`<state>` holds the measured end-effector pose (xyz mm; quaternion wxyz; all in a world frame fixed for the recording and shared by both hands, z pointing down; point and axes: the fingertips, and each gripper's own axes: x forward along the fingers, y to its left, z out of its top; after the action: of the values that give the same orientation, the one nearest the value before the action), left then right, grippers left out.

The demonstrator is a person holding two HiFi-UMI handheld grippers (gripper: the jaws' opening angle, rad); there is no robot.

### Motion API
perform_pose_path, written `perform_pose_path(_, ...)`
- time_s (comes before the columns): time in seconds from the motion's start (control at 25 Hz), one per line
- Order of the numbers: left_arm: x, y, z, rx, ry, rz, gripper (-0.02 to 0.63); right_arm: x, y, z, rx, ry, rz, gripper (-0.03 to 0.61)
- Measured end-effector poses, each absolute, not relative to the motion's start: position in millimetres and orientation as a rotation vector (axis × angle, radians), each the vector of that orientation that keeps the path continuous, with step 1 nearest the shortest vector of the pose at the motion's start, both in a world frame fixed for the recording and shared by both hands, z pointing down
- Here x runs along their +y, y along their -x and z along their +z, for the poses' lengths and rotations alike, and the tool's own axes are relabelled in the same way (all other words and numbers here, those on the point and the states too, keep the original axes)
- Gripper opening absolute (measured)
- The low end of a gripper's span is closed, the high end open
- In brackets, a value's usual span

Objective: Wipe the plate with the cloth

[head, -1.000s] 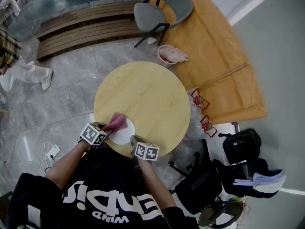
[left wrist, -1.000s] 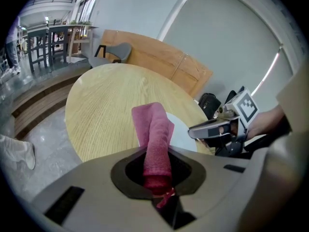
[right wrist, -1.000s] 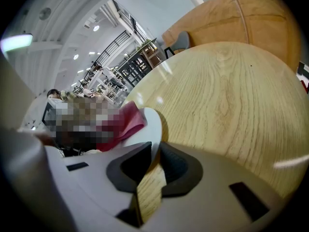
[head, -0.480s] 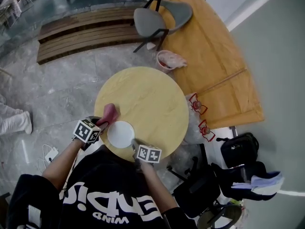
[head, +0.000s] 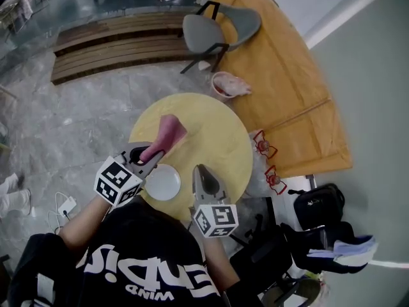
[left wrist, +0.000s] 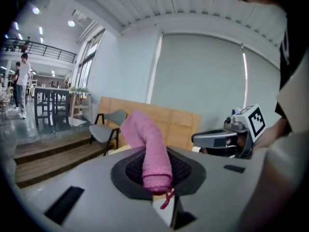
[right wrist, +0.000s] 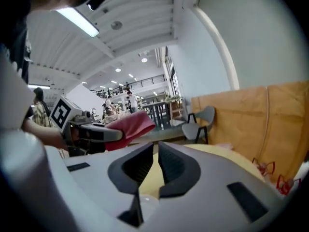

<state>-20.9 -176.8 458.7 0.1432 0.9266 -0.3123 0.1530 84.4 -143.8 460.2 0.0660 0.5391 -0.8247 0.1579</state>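
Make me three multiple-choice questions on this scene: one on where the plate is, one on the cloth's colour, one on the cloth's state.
1. Where is the plate?
A. On the chair
B. On the round table, at its near edge
C. On the floor

2. What colour is the cloth?
A. Pink
B. White
C. Blue

3. How is the cloth?
A. Spread flat on the plate
B. Draped over the chair
C. Clamped in the left gripper, clear of the plate

Answers:
1 B: the head view shows it on the wood, close to the person.
2 A: all three views show it pink.
3 C: in the left gripper view the fingers pinch one end.
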Motion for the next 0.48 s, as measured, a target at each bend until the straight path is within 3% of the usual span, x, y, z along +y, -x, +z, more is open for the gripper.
perform_pose_path(0.2,-169.0,9.0,418.9,-0.955,-2.802,0.284,0.052,-139.5,-83.1,410.3,-2.504,-1.696,0.198,0.028)
perform_pose_path(0.48,-158.8,5.1,416.6,-1.015,-2.875,0.236,0.051,-134.0,-79.7,412.9,-2.490,-1.739,0.160,0.023)
